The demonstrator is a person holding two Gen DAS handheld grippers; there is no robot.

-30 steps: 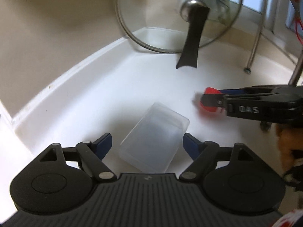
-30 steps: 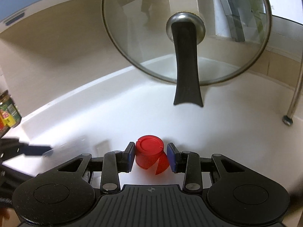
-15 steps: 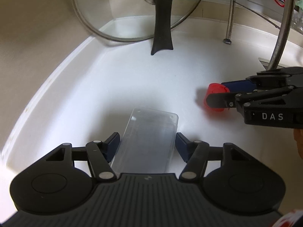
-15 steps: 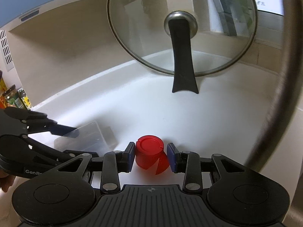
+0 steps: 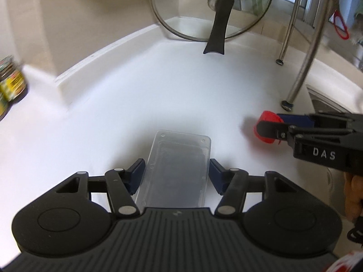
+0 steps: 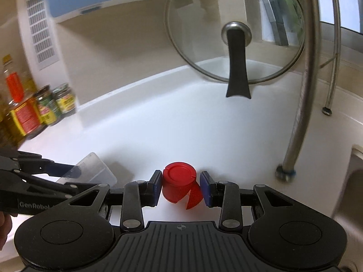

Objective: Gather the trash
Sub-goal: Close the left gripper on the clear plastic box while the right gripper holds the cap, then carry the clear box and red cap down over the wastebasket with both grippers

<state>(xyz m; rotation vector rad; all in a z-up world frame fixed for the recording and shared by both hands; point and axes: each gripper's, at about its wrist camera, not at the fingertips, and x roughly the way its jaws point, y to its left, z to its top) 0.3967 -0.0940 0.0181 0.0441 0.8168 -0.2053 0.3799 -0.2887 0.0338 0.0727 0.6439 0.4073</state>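
Note:
A clear plastic box [image 5: 179, 158] sits between the blue pads of my left gripper [image 5: 177, 172]. The jaws are closing and the pads press on its long sides. In the right wrist view the box [image 6: 95, 170] hangs just above the white counter [image 6: 181, 124], casting a shadow, with the left gripper [image 6: 88, 178] around it. My right gripper [image 6: 181, 185] is shut on a red bottle cap [image 6: 178, 181] with a torn ring. From the left wrist view, the red cap [image 5: 268, 117] shows in the right gripper [image 5: 270, 124] at the right.
A glass pot lid [image 6: 236, 45] with a black handle leans against the back wall. Metal rack legs [image 6: 301, 113] stand on the right, beside a sink edge [image 6: 356, 176]. Sauce jars and bottles [image 6: 45, 106] line the left end of the counter.
The left jaws narrowed onto the clear box. Both grippers drew back from the wall with their objects, and the jars at the left came into view.

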